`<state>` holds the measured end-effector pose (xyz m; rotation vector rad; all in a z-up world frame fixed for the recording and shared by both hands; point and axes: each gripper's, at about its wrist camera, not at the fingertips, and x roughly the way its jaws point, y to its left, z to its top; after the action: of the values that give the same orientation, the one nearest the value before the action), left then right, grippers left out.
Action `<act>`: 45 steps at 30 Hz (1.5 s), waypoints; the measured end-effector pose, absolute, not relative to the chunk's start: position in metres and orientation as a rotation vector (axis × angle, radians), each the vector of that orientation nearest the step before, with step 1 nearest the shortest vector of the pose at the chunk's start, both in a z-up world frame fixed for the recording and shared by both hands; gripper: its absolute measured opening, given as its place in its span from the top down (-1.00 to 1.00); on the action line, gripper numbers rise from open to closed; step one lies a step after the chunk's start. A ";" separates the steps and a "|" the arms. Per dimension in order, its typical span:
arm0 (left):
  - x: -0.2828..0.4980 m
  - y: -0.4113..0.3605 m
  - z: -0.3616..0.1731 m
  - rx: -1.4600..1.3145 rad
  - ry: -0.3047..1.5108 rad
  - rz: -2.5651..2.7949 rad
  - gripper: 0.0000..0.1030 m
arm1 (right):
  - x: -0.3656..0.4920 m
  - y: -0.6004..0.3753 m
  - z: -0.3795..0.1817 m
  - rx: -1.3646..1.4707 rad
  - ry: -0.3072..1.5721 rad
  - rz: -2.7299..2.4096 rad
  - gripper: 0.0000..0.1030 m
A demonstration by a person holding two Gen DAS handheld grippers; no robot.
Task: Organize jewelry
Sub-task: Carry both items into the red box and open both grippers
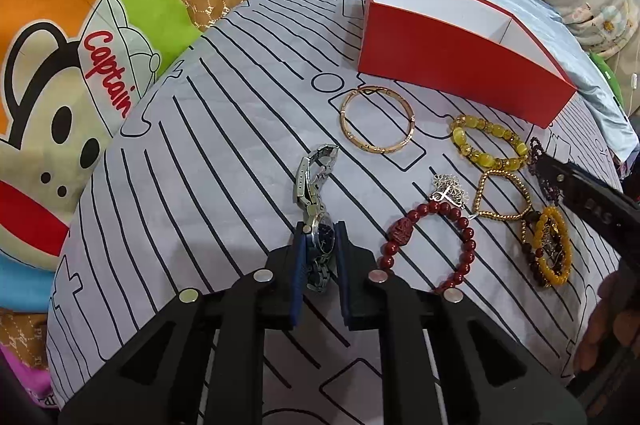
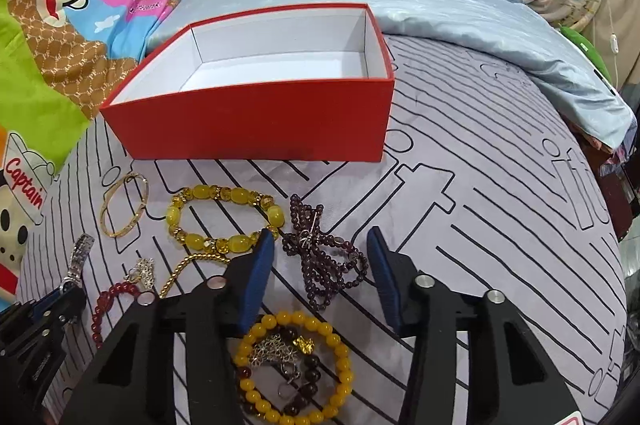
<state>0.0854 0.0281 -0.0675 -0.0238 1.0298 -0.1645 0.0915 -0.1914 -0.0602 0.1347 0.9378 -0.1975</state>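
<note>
Bedspread; empty red box

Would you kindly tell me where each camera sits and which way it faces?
Left wrist: on the left gripper, looking along fingers shut on the watch; a bare hand shows at right.
Right wrist: on the right gripper, open above the purple bead bracelet, facing the red box.
Shared: box, yellow bracelet, gold bangle.

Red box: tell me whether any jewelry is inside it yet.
No. In the right wrist view the red box shows only a bare white interior, with the bracelets lying on the bed outside it.
</note>
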 end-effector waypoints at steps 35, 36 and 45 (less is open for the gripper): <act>0.071 -0.002 0.035 -0.025 0.865 -0.306 0.84 | 0.021 -0.189 0.032 0.220 0.767 -0.091 0.88; 0.077 -0.007 0.042 -0.019 0.846 -0.317 0.84 | 0.026 -0.190 0.036 0.217 0.759 -0.087 0.88; 0.156 -0.048 0.077 0.031 0.748 -0.332 0.84 | 0.103 -0.202 0.062 0.174 0.712 -0.084 0.88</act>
<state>0.1557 -0.0483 0.0766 0.0305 0.7479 -0.3321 0.1032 -0.2016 0.0618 0.1737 0.7122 -0.0844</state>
